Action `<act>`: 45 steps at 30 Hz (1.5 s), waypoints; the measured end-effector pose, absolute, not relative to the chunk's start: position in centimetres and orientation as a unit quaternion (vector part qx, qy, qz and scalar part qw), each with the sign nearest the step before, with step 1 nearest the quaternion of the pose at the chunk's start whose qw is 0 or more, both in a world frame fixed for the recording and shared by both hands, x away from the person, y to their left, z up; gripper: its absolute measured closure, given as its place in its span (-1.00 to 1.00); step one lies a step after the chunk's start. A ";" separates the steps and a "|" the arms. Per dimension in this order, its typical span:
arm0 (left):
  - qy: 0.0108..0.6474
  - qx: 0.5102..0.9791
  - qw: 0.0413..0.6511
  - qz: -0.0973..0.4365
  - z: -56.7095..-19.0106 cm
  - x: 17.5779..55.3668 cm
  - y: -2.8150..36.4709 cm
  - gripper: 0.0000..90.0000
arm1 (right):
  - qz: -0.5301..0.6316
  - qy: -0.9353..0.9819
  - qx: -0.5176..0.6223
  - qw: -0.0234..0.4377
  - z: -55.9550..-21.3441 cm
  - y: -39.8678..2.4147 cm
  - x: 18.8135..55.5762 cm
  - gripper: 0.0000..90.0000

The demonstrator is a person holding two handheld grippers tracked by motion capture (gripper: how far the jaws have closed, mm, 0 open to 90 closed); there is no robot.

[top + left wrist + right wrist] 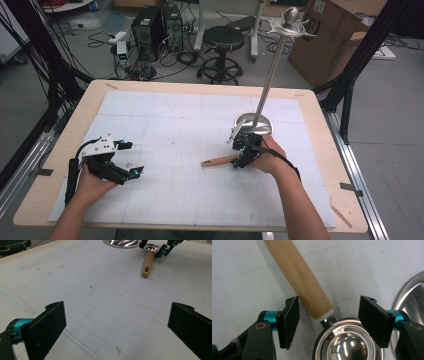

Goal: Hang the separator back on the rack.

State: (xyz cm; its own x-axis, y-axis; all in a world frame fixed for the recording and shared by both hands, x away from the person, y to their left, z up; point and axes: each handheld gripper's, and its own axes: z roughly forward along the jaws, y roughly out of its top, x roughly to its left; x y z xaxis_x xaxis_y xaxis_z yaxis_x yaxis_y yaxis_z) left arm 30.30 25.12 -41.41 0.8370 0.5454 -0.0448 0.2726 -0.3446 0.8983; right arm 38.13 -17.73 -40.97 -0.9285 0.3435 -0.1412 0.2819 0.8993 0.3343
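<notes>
Floor: grey (400, 100), strewn with cables.
Table: light wood (320, 115), topped by a white gridded mat (180, 125).
Seating: black round stool (223, 39) behind the table.
Equipment: two dark computer towers (157, 25).
Storage: cardboard box (332, 35) at right.

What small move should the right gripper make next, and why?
Probably close the jaws. The right gripper straddles the utensil where its wooden handle meets the steel bowl end, and both jaws stand apart from it with gaps either side. The utensil lies flat on the mat, so closing would secure a grip.
</notes>
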 end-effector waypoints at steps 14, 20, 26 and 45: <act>0.251 0.810 0.513 0.132 -41.4 30.3 25.0 -0.95 | 0.144 0.976 0.145 0.080 -41.3 -17.2 38.0 0.07; 0.252 0.810 0.512 0.132 -41.4 30.3 25.0 -0.95 | 0.145 0.977 0.144 0.066 -41.3 -17.2 37.9 0.24; 0.252 0.810 0.513 0.132 -41.4 30.3 25.0 -0.95 | 0.145 0.977 0.140 0.069 -41.3 -17.2 37.8 0.30; 0.252 0.811 0.512 0.132 -41.4 30.3 25.0 -0.95 | 0.132 0.980 0.135 0.062 -41.1 -17.2 37.6 0.42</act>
State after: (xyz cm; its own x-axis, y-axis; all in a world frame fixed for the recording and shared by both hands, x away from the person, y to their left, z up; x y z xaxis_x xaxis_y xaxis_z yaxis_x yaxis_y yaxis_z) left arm 30.27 25.01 -41.44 0.8382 0.5437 -0.0431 0.2726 -0.3491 0.8966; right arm 37.57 -17.21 -41.08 -0.9559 0.2809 -0.0853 0.2482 0.9285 0.2763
